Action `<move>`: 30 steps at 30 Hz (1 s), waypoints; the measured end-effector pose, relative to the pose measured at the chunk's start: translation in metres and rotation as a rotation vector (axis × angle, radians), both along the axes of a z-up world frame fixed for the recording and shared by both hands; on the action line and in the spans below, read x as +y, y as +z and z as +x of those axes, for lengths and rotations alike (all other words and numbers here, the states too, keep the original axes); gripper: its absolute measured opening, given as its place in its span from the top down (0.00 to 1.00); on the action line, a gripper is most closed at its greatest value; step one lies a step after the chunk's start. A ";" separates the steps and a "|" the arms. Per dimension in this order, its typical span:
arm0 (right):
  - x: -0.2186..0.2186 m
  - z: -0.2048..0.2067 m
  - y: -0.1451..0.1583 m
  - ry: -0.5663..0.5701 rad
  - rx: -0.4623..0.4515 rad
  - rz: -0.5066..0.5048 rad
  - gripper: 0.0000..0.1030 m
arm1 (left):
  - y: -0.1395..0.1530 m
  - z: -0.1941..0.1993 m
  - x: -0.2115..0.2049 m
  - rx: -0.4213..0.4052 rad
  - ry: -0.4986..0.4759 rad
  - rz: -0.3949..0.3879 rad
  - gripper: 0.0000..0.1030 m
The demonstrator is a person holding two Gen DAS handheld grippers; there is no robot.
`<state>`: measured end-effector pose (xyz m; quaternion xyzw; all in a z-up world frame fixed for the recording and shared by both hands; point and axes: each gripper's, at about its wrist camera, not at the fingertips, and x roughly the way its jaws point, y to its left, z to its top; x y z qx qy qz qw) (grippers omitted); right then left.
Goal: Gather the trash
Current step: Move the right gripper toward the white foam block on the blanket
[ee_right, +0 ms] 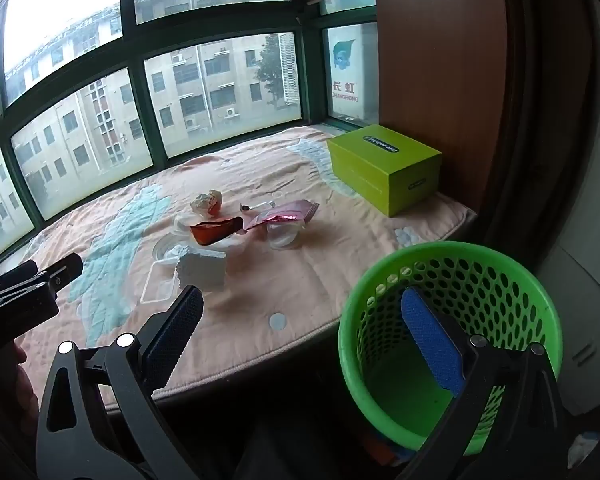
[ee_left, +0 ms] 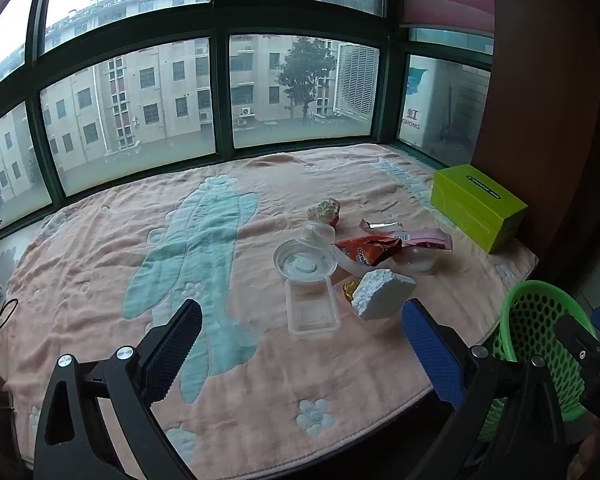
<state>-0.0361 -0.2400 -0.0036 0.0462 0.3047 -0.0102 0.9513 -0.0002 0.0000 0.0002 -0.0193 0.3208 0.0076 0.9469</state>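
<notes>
Window bay, pink blanket point(ee_left: 100, 248) with teal print spread over the ledge. Trash heap right of centre: foam block point(ee_left: 382, 294), clear tray point(ee_left: 312, 312), round clear lid point(ee_left: 304, 266), orange snack wrapper point(ee_left: 366, 250), pink wrapper point(ee_left: 424, 240). Lime box point(ee_left: 478, 206) far right. Green mesh bin point(ee_right: 452, 340) near right, off the blanket's edge. Left gripper point(ee_left: 302, 354): jaws spread wide, empty, short of the heap. Right gripper point(ee_right: 302, 344): jaws spread wide, empty, its right finger over the bin mouth.

Trash pile point(ee_left: 340, 264) on blanket point(ee_left: 140, 240); box point(ee_left: 476, 204) behind, basket point(ee_right: 452, 344) right.
</notes>
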 end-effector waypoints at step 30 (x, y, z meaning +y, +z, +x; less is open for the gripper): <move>0.002 0.003 -0.002 -0.001 0.007 -0.001 0.05 | 0.001 0.004 0.005 -0.006 0.014 0.001 0.06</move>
